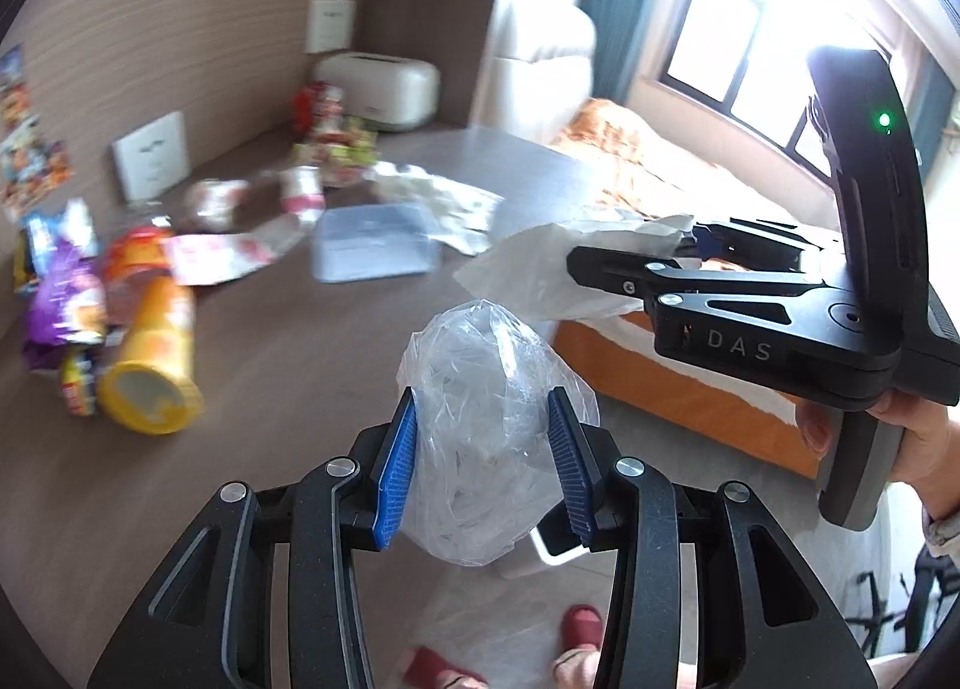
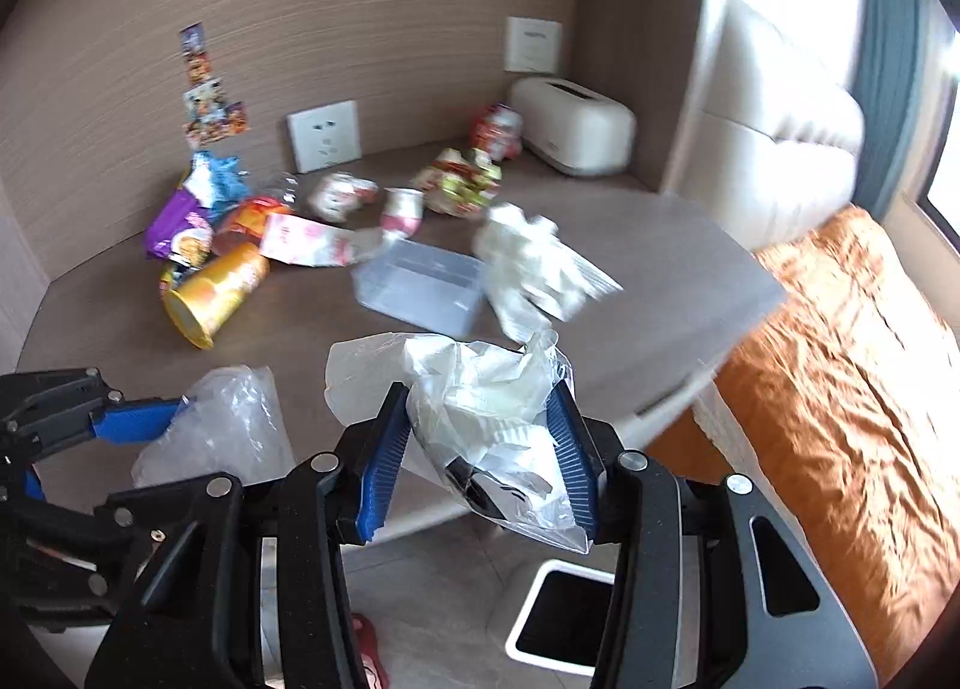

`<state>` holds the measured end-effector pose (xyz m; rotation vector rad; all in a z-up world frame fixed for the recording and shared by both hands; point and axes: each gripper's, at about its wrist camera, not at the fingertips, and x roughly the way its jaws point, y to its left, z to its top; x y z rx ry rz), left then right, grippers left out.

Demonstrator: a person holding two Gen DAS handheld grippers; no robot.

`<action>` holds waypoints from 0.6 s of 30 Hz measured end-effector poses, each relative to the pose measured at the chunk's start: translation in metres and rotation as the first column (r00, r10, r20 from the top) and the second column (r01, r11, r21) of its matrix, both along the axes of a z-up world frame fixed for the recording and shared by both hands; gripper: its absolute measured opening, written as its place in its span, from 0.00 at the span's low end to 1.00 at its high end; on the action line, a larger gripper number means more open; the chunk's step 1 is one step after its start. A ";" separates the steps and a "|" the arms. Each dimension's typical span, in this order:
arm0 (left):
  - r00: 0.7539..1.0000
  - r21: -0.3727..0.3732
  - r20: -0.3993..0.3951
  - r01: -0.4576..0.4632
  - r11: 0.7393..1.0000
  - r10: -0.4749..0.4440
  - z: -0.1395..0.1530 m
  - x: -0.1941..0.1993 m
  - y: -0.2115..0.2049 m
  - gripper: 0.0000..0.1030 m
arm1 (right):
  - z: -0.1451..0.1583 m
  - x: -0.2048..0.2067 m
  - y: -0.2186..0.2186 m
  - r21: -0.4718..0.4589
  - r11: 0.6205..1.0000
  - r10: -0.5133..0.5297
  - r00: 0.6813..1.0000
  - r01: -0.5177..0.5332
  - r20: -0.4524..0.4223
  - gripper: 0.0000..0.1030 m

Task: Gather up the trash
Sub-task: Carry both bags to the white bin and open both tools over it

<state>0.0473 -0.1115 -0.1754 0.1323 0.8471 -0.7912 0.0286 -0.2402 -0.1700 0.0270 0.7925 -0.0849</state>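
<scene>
My left gripper [image 1: 483, 464] is shut on a crumpled clear plastic bag [image 1: 486, 413], held in the air past the table's front edge. It also shows in the right wrist view [image 2: 222, 425] at the lower left. My right gripper [image 2: 480, 455] is shut on a wad of clear plastic and white paper [image 2: 486, 407], above a white trash bin [image 2: 564, 617] with a dark opening on the floor. The right gripper shows in the left wrist view [image 1: 606, 269], holding the white wad [image 1: 540, 263].
The brown table [image 2: 630, 293] holds a yellow cup [image 2: 213, 293], purple and blue snack bags [image 2: 186, 221], a clear plastic box [image 2: 420, 287], crumpled white paper [image 2: 534, 263], small wrappers and a white toaster [image 2: 573, 125]. An orange-covered bed [image 2: 840, 365] lies right.
</scene>
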 end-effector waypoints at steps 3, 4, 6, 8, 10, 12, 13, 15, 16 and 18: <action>0.998 0.003 -0.024 0.060 0.998 -0.060 -0.014 -0.017 -0.048 0.41 | -0.012 -0.024 -0.037 0.014 0.998 -0.062 0.998 0.063 -0.021 0.47; 0.996 0.004 -0.034 0.079 0.997 -0.079 -0.020 -0.022 -0.063 0.41 | -0.016 -0.030 -0.048 0.026 0.996 -0.081 0.996 0.082 -0.032 0.47; 0.993 0.010 -0.052 0.110 0.994 -0.109 -0.035 -0.035 -0.092 0.41 | -0.029 -0.043 -0.075 0.061 0.990 -0.124 0.991 0.127 -0.053 0.47; 0.987 0.012 -0.078 0.144 0.989 -0.143 -0.057 -0.044 -0.122 0.41 | -0.047 -0.053 -0.101 0.112 0.979 -0.163 0.983 0.172 -0.087 0.47; 0.980 0.013 -0.111 0.169 0.986 -0.166 -0.083 -0.051 -0.147 0.41 | -0.076 -0.060 -0.127 0.174 0.959 -0.200 0.971 0.222 -0.134 0.47; 0.972 0.022 -0.147 0.187 0.982 -0.182 -0.119 -0.056 -0.173 0.41 | -0.109 -0.066 -0.146 0.194 0.949 -0.214 0.961 0.247 -0.177 0.47; 0.969 0.025 -0.158 0.195 0.980 -0.189 -0.134 -0.057 -0.183 0.41 | -0.131 -0.069 -0.154 0.190 0.947 -0.221 0.954 0.259 -0.200 0.47; 0.966 0.059 -0.166 0.213 0.975 -0.201 -0.175 -0.060 -0.205 0.41 | -0.172 -0.071 -0.169 0.197 0.941 -0.228 0.944 0.277 -0.239 0.47; 0.964 0.073 -0.163 0.223 0.972 -0.209 -0.195 -0.061 -0.214 0.41 | -0.196 -0.072 -0.178 0.204 0.935 -0.236 0.937 0.291 -0.257 0.47; 0.959 0.091 -0.177 0.238 0.967 -0.219 -0.237 -0.060 -0.228 0.41 | -0.241 -0.072 -0.193 0.224 0.921 -0.251 0.926 0.318 -0.281 0.47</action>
